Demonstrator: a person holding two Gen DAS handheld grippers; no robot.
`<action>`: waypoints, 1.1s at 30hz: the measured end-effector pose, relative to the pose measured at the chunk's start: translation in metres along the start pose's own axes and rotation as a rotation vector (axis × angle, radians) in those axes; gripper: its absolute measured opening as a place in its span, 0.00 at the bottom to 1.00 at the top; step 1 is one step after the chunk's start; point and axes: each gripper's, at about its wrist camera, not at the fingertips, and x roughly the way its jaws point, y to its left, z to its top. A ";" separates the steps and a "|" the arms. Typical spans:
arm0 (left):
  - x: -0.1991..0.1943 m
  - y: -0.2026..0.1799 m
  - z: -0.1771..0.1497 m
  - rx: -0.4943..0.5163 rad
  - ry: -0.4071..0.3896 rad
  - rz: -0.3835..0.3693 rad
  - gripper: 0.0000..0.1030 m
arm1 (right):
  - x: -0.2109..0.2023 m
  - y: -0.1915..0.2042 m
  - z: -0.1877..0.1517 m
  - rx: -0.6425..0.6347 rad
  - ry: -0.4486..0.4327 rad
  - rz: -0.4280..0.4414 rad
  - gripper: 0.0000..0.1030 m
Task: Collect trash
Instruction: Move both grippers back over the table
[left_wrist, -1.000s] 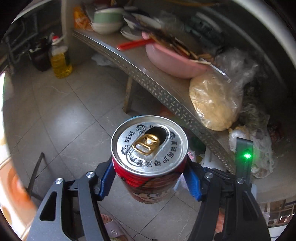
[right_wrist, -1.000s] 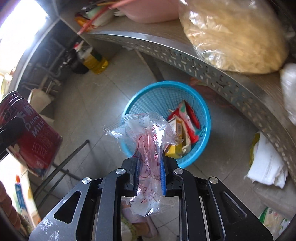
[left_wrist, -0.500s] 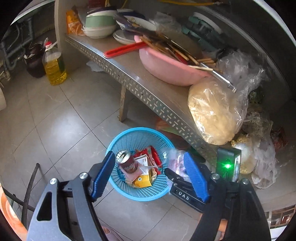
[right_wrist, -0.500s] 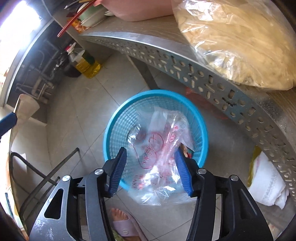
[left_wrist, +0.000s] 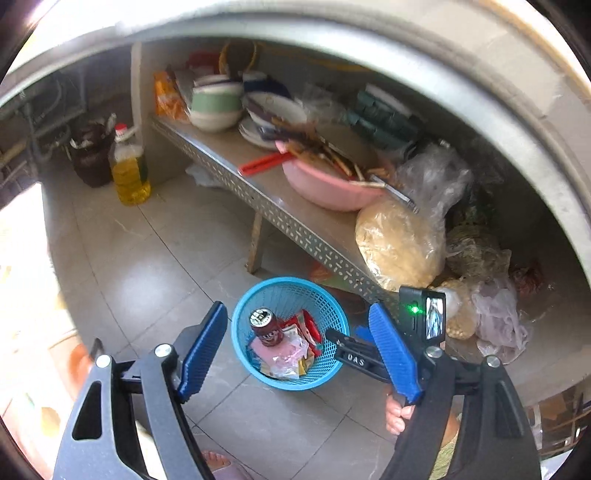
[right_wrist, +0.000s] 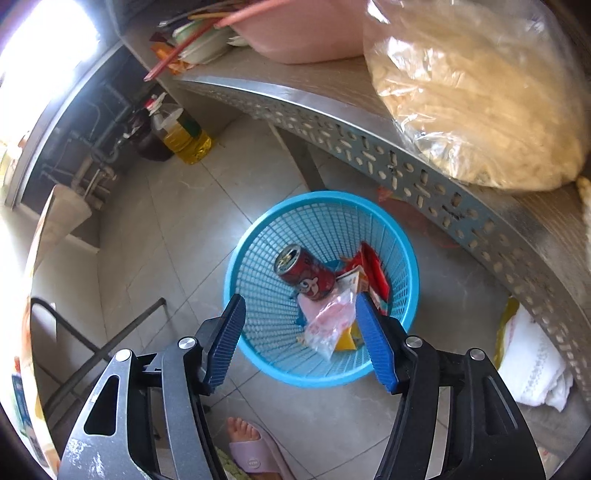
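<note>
A blue plastic basket (left_wrist: 334, 365) (right_wrist: 240, 254) stands on the tiled floor beside a metal shelf. Inside lie a red drink can (left_wrist: 266, 328) (right_wrist: 306, 275), a clear plastic bag with red print (left_wrist: 286, 354) (right_wrist: 328, 321) and several snack wrappers (right_wrist: 373, 273). My left gripper (left_wrist: 299, 350) is open and empty, held high above the basket. My right gripper (right_wrist: 301, 341) is open and empty, just above the basket's near rim. The right gripper's body also shows in the left wrist view (left_wrist: 354, 360).
A low metal shelf (left_wrist: 280, 218) (right_wrist: 369, 147) holds a pink basin (left_wrist: 325, 184), bowls, plates and a bag of noodles (left_wrist: 400, 251) (right_wrist: 476, 92). An oil bottle (left_wrist: 129, 173) (right_wrist: 184, 136) stands on the floor. A dark metal frame (right_wrist: 92, 332) and a sandalled foot (right_wrist: 251, 443) are nearby.
My left gripper opened and dropped the red can into the basket. My right gripper opened and released the plastic bag, which now lies in the basket. The left gripper has risen.
</note>
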 end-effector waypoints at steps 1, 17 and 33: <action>-0.013 0.001 -0.004 0.002 -0.016 0.000 0.77 | -0.004 0.005 -0.004 -0.010 -0.003 0.000 0.59; -0.158 0.057 -0.111 -0.030 -0.156 0.172 0.87 | -0.120 0.102 -0.058 -0.277 -0.126 0.066 0.81; -0.229 0.101 -0.179 -0.160 -0.239 0.298 0.90 | -0.175 0.197 -0.095 -0.478 -0.176 0.121 0.92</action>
